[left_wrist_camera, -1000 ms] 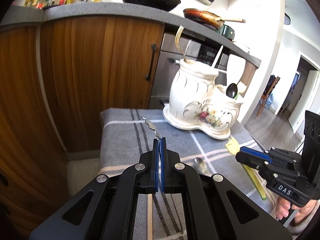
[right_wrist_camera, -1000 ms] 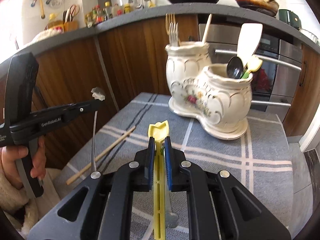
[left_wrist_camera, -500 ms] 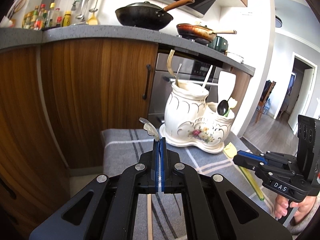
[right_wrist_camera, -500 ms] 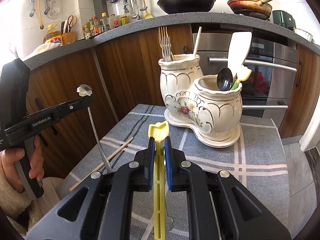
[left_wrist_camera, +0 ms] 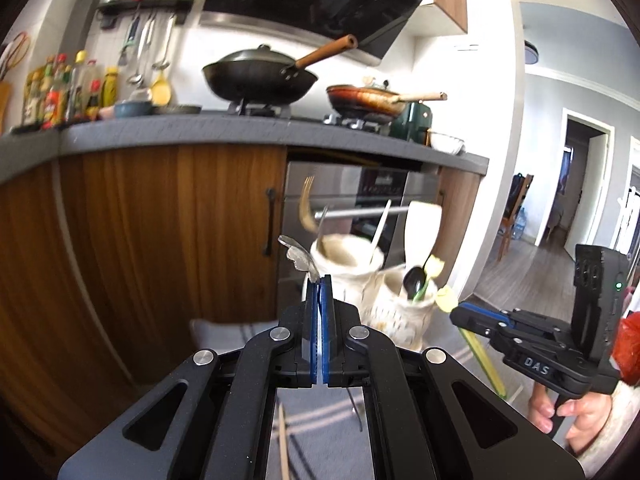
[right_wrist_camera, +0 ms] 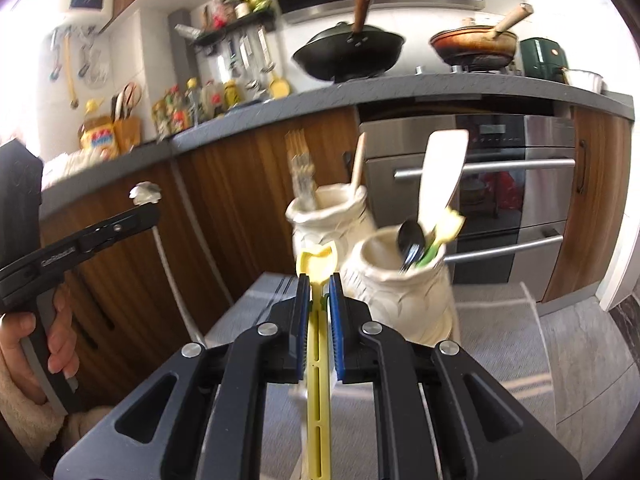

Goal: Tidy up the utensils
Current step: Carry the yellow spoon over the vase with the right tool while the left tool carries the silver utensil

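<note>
Both raised, holder [right_wrist_camera: 396, 276] dead ahead and below. Right gripper [right_wrist_camera: 319, 280] clenched on yellow utensil [right_wrist_camera: 318, 360], long axis along jaws — nearer low pot. Left gripper [left_wrist_camera: 319, 288] clenched on metal utensil [left_wrist_camera: 298, 258], facing tall pot.

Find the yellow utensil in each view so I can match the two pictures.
Left wrist view: the yellow utensil is low on the right, clamped in the right gripper, its tip near the holder.
Right wrist view: bottom centre, running up between the fingers.
Shared landmark: the cream ceramic holder.
</note>
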### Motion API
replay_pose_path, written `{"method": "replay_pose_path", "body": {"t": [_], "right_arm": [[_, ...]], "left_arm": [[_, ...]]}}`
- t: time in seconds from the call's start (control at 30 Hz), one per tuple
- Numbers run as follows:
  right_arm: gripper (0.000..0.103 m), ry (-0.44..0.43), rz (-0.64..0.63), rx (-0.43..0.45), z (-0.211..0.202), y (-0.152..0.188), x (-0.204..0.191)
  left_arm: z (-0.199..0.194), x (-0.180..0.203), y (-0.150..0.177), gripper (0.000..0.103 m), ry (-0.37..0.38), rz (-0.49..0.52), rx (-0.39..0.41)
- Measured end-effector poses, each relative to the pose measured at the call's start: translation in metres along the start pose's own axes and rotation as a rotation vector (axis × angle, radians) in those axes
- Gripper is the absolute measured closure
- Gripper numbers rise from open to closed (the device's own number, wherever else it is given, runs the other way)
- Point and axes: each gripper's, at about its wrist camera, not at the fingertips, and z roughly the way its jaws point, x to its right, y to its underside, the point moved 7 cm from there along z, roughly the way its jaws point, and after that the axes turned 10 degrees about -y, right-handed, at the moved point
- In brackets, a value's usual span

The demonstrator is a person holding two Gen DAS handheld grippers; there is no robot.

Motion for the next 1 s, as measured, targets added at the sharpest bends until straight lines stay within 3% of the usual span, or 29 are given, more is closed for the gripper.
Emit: {"method": "replay_pose_path", "body": {"t": [0.3, 0.53, 1.0], "right_arm": [[0.093, 0.003, 0.082, 0.113, 0.003, -0.046, 0.038], [0.093, -0.066, 0.115, 0.223, 0.019, -0.079, 0.058], [0.093, 0.007, 0.125, 0.3, 0.064, -0.082, 0.093]], "left_arm": [[0.016, 0.01, -0.067, 0.101, 0.002, 0.036, 0.087], [0.05, 0.03, -0.106, 0.101, 0.02, 0.085, 0.104], [0.119, 0.053, -0.1, 0.101, -0.008, 0.173, 0.069]]}}
